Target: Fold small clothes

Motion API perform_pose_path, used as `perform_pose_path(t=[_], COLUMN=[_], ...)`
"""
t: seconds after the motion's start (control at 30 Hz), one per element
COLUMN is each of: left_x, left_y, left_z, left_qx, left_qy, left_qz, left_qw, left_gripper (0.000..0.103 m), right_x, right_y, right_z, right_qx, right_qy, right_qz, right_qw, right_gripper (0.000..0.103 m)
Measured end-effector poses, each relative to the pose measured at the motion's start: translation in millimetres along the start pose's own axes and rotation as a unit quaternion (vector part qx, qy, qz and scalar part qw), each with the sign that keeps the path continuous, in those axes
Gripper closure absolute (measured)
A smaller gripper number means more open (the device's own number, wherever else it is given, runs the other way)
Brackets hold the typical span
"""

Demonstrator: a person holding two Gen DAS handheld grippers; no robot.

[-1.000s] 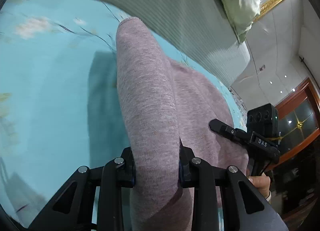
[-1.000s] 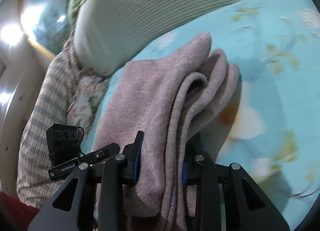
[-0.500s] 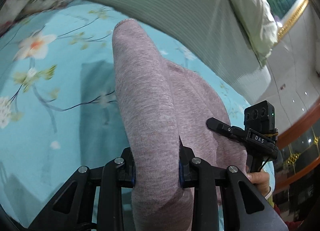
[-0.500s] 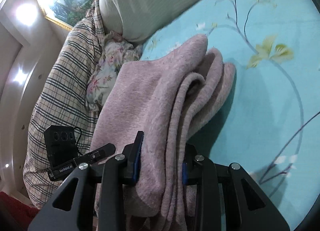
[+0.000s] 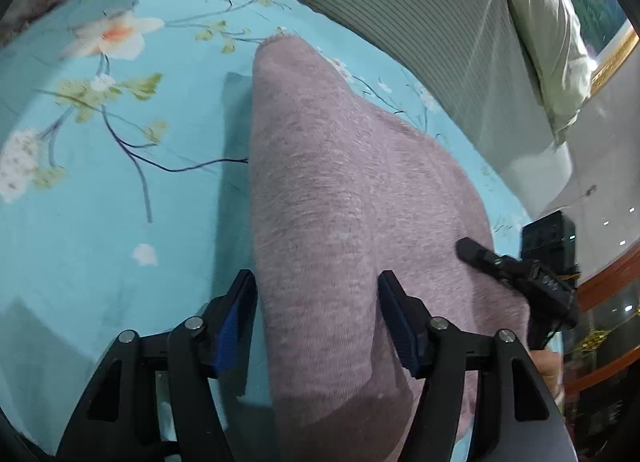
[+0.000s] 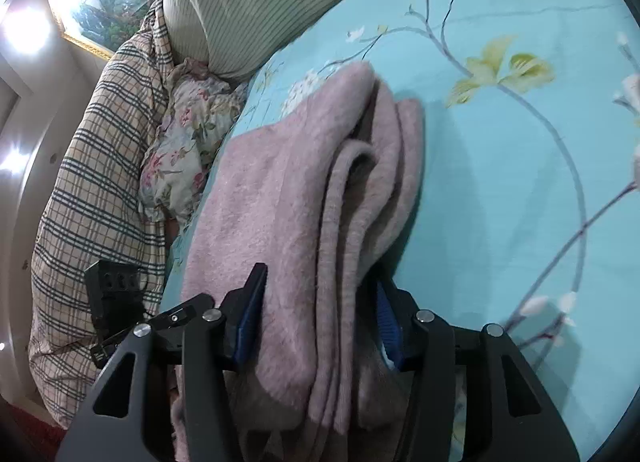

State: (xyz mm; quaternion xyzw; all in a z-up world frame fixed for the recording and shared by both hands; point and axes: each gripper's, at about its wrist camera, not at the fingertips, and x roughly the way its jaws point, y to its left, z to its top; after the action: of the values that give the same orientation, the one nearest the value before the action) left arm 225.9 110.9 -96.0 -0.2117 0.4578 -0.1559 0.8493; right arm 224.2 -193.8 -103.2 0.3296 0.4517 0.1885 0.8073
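A folded mauve knit garment (image 5: 340, 198) lies on the turquoise floral bedsheet (image 5: 100, 182). My left gripper (image 5: 316, 318) has its jaws spread wide on either side of the garment's folded edge, with a gap at the left pad. In the right wrist view the same garment (image 6: 304, 198) shows several stacked layers. My right gripper (image 6: 320, 310) also straddles it with jaws spread, the cloth loose between the pads. The right gripper appears in the left wrist view (image 5: 516, 266) at the garment's far side.
A grey-green striped pillow (image 5: 420, 30) and a pale green pillow (image 5: 548, 22) lie beyond the garment. A plaid quilt (image 6: 92, 166) and a floral cloth (image 6: 188, 142) lie at the left in the right wrist view. A framed picture (image 6: 104, 2) hangs behind.
Both grippers have opened: their jaws, shut on the garment in the earlier frames, now stand apart. The garment has settled lower onto the sheet.
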Motion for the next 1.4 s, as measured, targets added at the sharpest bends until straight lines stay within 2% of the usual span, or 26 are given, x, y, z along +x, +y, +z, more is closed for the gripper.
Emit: perform_pose_path(t=[0.17, 0.23, 0.37, 0.47, 0.5, 0.53, 0.6, 0.67, 0.77, 0.83, 0.9, 0.97, 1.03, 1.07, 1.2, 1.3, 1.4], left_x=[-29.2, -44.1, -61.2, -67.5, -69.1, -70.4, -69.5, -67.5, -69.5, -67.1, -61.3, -52.9, -47.1, -46.4, -53.7, -68.4, -75.5], left_y=[-11.5, -16.1, -28.7, -32.8, -34.3, -35.4, -39.2, -42.7, -46.4, -46.9, -47.8, -48.5, -47.9, -47.7, -46.8, -50.7, -58.0], left_z=[-6.3, -11.6, -21.4, -28.3, -31.6, -34.0, -37.1, -38.1, -39.7, -39.3, -41.0, -43.3, -44.5, -45.1, -45.2, -50.4, -63.6], left_qx=[0.024, 0.032, 0.052, 0.070, 0.076, 0.082, 0.094, 0.104, 0.113, 0.115, 0.119, 0.125, 0.127, 0.130, 0.130, 0.137, 0.151], left_qy=[-0.036, -0.054, -0.072, -0.070, -0.069, -0.068, -0.065, -0.062, -0.060, -0.056, -0.049, -0.042, -0.037, -0.037, -0.035, -0.043, -0.038], left_qz=[0.042, 0.044, 0.035, 0.025, 0.023, 0.021, 0.016, 0.010, 0.003, -0.005, -0.005, 0.002, 0.011, 0.014, 0.019, -0.002, -0.021], left_qw=[0.9982, 0.9970, 0.9955, 0.9948, 0.9944, 0.9941, 0.9934, 0.9926, 0.9918, 0.9918, 0.9916, 0.9913, 0.9911, 0.9908, 0.9907, 0.9896, 0.9876], left_gripper=[0.036, 0.038, 0.039, 0.044, 0.045, 0.046, 0.047, 0.048, 0.048, 0.048, 0.048, 0.048, 0.049, 0.049, 0.049, 0.049, 0.049], right_x=[-37.1, -46.5, -43.9, -28.4, -21.6, -17.9, -8.9, -11.7, -40.0, -45.9, -37.3, -18.2, -12.6, -16.7, -51.4, -76.7, -82.3], right_y=[12.3, 19.2, 35.4, 38.1, 36.9, 35.9, 33.5, 42.6, 63.7, 63.7, 46.9, 24.5, 13.7, 10.9, 28.7, 46.6, 60.4], right_z=[5.3, 8.8, 16.1, 22.1, 24.5, 26.2, 30.7, 33.8, 34.4, 34.7, 37.8, 38.1, 35.7, 33.7, 16.4, -11.4, -41.9], right_qx=[-0.022, -0.032, -0.059, -0.071, -0.070, -0.068, -0.065, -0.073, -0.100, -0.106, -0.089, -0.067, -0.051, -0.038, -0.051, -0.075, -0.110], right_qy=[-0.051, -0.066, -0.064, -0.051, -0.045, -0.041, -0.031, -0.040, -0.091, -0.105, -0.087, -0.052, -0.039, -0.041, -0.068, -0.076, -0.059], right_qz=[-0.046, -0.052, -0.064, -0.087, -0.093, -0.097, -0.104, -0.091, -0.061, -0.080, -0.094, -0.104, -0.113, -0.103, -0.078, -0.055, -0.067], right_qw=[0.997, 0.996, 0.994, 0.992, 0.992, 0.992, 0.992, 0.992, 0.989, 0.986, 0.988, 0.991, 0.992, 0.993, 0.993, 0.993, 0.990], right_gripper=[0.046, 0.046, 0.047, 0.053, 0.059, 0.072, 0.088, 0.090, 0.091, 0.092, 0.091, 0.091, 0.085, 0.084, 0.067, 0.053, 0.051])
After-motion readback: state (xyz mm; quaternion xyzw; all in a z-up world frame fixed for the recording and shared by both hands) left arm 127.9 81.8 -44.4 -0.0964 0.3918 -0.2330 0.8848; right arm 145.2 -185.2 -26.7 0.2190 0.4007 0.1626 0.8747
